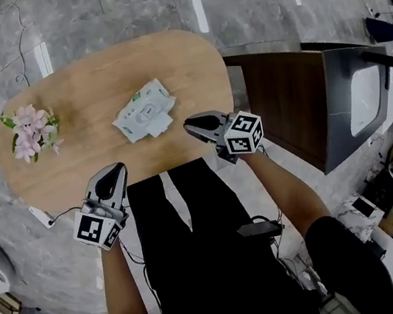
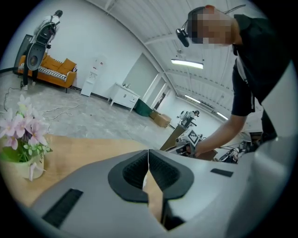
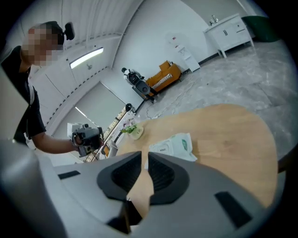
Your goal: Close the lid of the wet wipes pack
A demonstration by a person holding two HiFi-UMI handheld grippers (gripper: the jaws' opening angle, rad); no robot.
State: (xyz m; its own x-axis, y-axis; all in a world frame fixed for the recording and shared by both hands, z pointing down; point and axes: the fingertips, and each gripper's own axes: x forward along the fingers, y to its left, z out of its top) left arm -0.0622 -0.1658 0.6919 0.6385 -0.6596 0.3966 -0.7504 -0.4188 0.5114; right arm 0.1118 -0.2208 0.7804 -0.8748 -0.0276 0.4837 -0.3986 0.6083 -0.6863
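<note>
The wet wipes pack point(image 1: 144, 110) is white and green and lies flat near the middle of the oval wooden table point(image 1: 87, 81). It also shows past the jaws in the right gripper view as the wet wipes pack point(image 3: 175, 145). A white lid panel sits on its top; I cannot tell whether it is raised. My right gripper point(image 1: 193, 125) hovers over the table's near right edge, a short way from the pack, its jaws parted by a narrow gap with nothing between them. My left gripper point(image 1: 114, 175) hangs at the near edge, left of the pack, jaws shut and empty.
A small vase of pink flowers point(image 1: 30, 132) stands at the table's left end. A dark wooden counter with a white basin point(image 1: 366, 98) stands to the right. A power strip point(image 1: 42, 215) lies on the grey marble floor below the left edge.
</note>
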